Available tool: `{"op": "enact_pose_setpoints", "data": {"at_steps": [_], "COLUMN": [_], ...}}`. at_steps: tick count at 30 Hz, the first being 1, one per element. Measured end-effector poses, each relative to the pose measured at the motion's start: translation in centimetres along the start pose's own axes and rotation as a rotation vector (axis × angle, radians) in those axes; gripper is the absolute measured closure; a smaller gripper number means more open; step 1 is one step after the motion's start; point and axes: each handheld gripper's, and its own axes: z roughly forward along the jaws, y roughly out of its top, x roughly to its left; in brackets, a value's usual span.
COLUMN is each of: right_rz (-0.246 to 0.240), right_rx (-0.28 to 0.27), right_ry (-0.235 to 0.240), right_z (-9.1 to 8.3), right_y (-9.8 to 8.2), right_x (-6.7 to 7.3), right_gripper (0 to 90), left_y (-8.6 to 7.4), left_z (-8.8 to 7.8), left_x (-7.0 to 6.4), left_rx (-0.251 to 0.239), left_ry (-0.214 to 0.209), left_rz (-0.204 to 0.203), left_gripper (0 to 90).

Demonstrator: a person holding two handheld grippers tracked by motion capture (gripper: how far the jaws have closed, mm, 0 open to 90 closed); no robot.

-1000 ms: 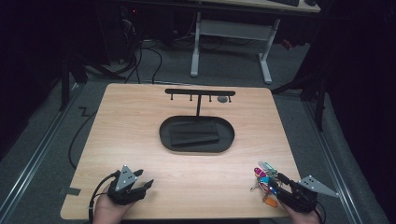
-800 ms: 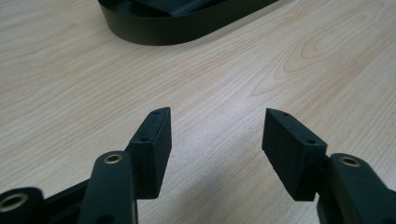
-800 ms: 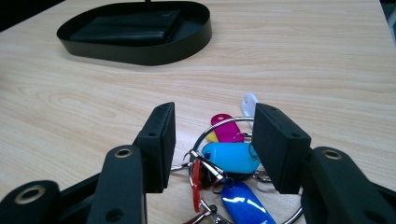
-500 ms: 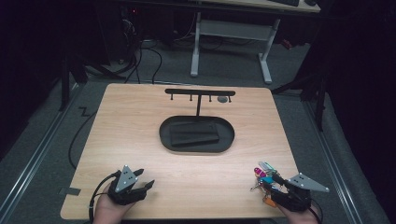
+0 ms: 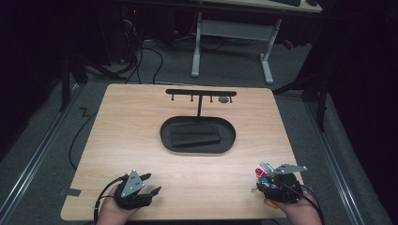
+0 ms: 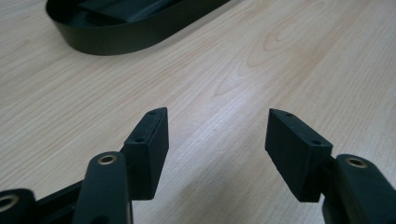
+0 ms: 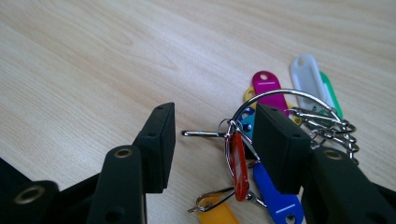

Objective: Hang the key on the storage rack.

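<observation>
1. Keys [image 7: 261, 140]: a bunch of coloured tags on a large ring lies at the near right corner of the table [image 5: 141, 122], right at your right gripper [image 5: 270, 180]. The right gripper view tells the tags apart (pink, white, green, red, blue, orange); in the high view the keys [image 5: 261, 173] are a small coloured cluster, partly hidden by the gripper.
2. The high view alone gives the layout: an oval black tray [image 5: 197, 136] at the table's centre with a T-shaped rack [image 5: 201, 93] behind it, well apart from the keys. The left gripper view catches the tray [image 6: 140, 32] only as a rim at the top edge.
3. Your right gripper [image 7: 215, 135] has its jaws held apart. One jaw stands over the ring, the other on bare wood beside it. Whether a pad touches the ring cannot be told; nothing is clamped.
4. Your left gripper [image 6: 217, 140] has its jaws wide, over bare wood, holding nothing. They have just been opening further, with nothing between them.
5. Against the earlier frames: your right hand has drawn back toward the near edge, and more of the cluster is now covered. The left gripper [image 5: 141, 185], tray and rack lie as before.
</observation>
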Motion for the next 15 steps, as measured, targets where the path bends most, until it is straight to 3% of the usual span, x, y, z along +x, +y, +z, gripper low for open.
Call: {"op": "enact_pose_setpoints", "data": {"at_steps": [6,13,15], "right_rz": [0.005,0.005,0.007], "right_rx": [0.144,0.275,0.291], "right_ry": [-0.008,-0.037,-0.044], "right_z": [1.0,2.4,2.5], "right_y": [2.0,3.8,4.0], "right_x": [-0.1,-0.4,-0.4], "right_gripper": [48.2,45.6,45.5], "left_y": [0.2,0.2,0.2], "left_z": [0.2,-0.1,-0.2], "left_x": [-0.6,-0.3,-0.2], "left_rx": [0.011,-0.005,-0.010], "left_ry": [-0.005,-0.006,-0.007], "left_rz": [0.039,0.029,0.026], "left_gripper": [40.1,39.9,39.9]}}
